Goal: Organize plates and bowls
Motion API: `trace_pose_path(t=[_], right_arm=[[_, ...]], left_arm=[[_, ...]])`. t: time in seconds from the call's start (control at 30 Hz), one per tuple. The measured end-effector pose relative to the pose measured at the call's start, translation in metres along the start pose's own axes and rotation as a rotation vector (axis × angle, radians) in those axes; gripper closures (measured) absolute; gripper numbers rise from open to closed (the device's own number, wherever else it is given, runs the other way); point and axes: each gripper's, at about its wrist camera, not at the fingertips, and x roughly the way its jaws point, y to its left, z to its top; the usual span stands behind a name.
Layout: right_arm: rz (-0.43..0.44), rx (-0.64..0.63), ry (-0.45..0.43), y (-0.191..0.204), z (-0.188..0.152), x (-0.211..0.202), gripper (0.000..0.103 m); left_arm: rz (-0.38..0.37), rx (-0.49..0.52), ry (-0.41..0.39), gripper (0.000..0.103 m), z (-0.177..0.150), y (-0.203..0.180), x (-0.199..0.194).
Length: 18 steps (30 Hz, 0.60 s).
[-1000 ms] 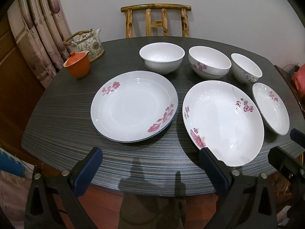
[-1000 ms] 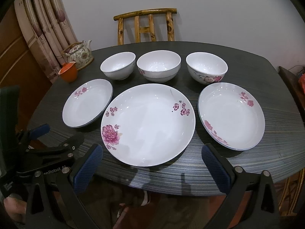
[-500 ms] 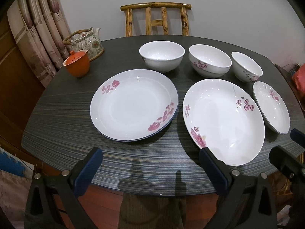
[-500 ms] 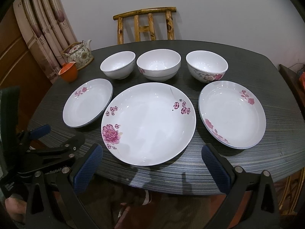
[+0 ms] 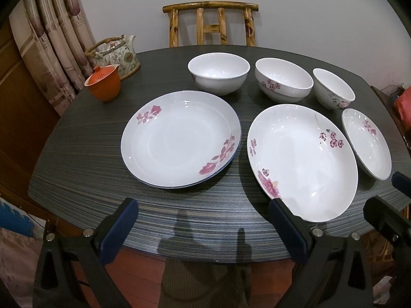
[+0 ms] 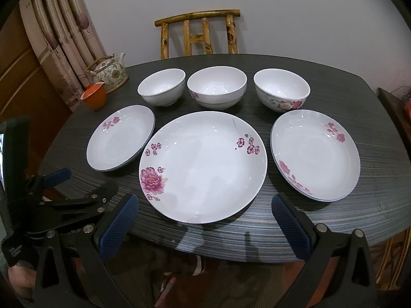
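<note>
Three white floral plates lie in a row on the dark table [image 6: 334, 231]: a large middle plate [image 6: 203, 166], a left plate [image 6: 120, 138] and a right plate [image 6: 317, 154]. Behind them stand a left bowl [image 6: 161, 87], a middle bowl [image 6: 217, 87] and a right bowl [image 6: 281, 91]. My right gripper [image 6: 205, 225] is open and empty at the near table edge, before the large plate. My left gripper [image 5: 203, 228] is open and empty at the near edge, before the left plate [image 5: 181, 138]. The large plate [image 5: 301, 161] lies to its right.
An orange lidded cup [image 6: 93, 97] and a floral teapot [image 6: 108, 70] stand at the table's back left. A wooden chair [image 6: 199, 34] stands behind the table against the wall. Curtains [image 6: 59, 33] hang at the left.
Both grippers have edged slightly forward toward the table; the dishes have not moved.
</note>
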Motion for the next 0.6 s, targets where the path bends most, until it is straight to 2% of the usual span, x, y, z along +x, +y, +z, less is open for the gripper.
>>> trace_pose_path(t=[0.43, 0.6], right_arm=[[0.033, -0.028, -0.001, 0.008, 0.012, 0.003, 0.0], [0.082, -0.051, 0.003, 0.015, 0.021, 0.006, 0.0]], left_arm=[[-0.009, -0.04, 0.019, 0.0, 0.002, 0.01, 0.002], [-0.053, -0.082, 0.04, 0.0, 0.008, 0.022, 0.002]])
